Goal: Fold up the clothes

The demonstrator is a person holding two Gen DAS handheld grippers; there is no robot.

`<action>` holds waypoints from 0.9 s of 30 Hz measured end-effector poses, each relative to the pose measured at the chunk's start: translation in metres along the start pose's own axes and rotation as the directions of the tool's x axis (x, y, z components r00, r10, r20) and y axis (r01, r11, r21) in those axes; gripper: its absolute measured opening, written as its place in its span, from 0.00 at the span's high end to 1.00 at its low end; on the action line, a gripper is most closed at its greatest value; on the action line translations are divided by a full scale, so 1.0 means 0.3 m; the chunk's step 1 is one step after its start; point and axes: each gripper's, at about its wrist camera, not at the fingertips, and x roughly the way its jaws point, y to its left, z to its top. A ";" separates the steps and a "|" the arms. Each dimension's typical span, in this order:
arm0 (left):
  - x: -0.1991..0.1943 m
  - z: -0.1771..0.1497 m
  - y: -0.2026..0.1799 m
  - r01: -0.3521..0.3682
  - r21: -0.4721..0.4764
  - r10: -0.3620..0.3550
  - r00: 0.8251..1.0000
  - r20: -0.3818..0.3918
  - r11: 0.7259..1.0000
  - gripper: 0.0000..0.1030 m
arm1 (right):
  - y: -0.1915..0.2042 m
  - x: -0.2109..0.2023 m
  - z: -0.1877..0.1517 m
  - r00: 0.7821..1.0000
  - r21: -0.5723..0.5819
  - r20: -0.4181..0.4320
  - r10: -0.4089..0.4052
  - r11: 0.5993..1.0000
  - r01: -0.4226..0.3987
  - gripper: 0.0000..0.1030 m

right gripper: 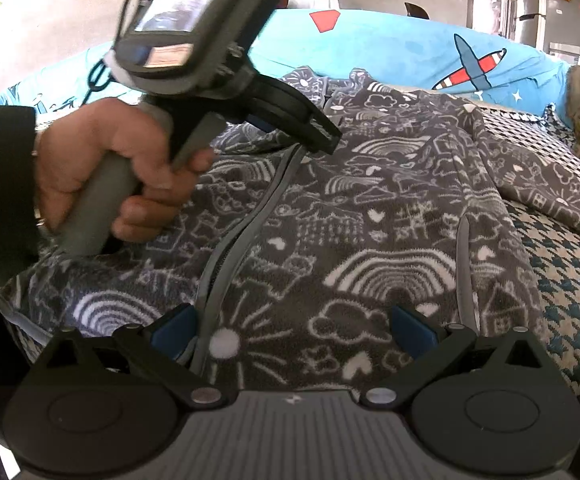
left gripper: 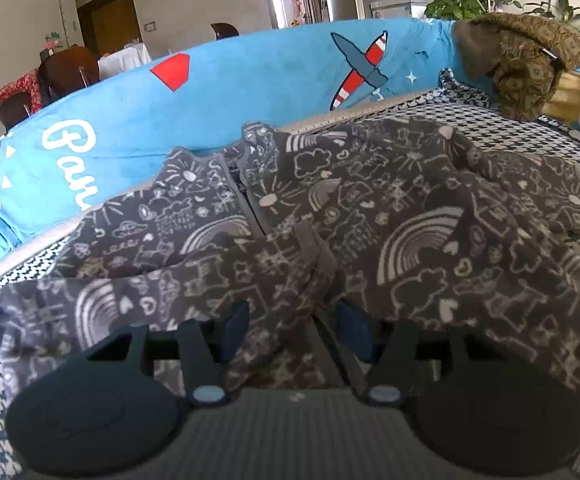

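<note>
One word, "Par", on blue cover (left gripper: 218, 92)

Left wrist view: low and close over the grey patterned jacket (left gripper: 329, 216), facing the blue sofa back (left gripper: 226, 92). Right wrist view: same facing, sits right of the left gripper (right gripper: 321, 136), which crosses its upper left. Shared: jacket front, zipper (right gripper: 230, 248), sofa back.
</note>
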 end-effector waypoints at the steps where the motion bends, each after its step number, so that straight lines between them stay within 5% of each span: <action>1: 0.010 0.000 -0.001 0.005 -0.005 -0.005 1.000 -0.007 1.000 0.60 | 0.000 0.000 0.000 1.000 0.001 0.000 0.000 1.000 0.000 0.00; 11: -0.057 0.002 -0.016 -0.046 -0.003 0.046 0.998 0.044 0.999 0.93 | -0.005 0.002 -0.002 1.000 0.003 -0.003 -0.003 1.000 0.003 0.00; 22: -0.177 -0.015 0.106 -0.207 -0.100 0.215 0.974 0.068 0.973 0.92 | 0.004 0.000 -0.005 1.000 -0.008 0.002 -0.012 1.000 0.012 0.00; 27: -0.263 -0.025 0.211 -0.317 -0.176 0.334 0.940 0.073 0.932 0.92 | 0.007 -0.001 -0.007 1.000 -0.011 0.004 -0.015 1.000 0.015 0.00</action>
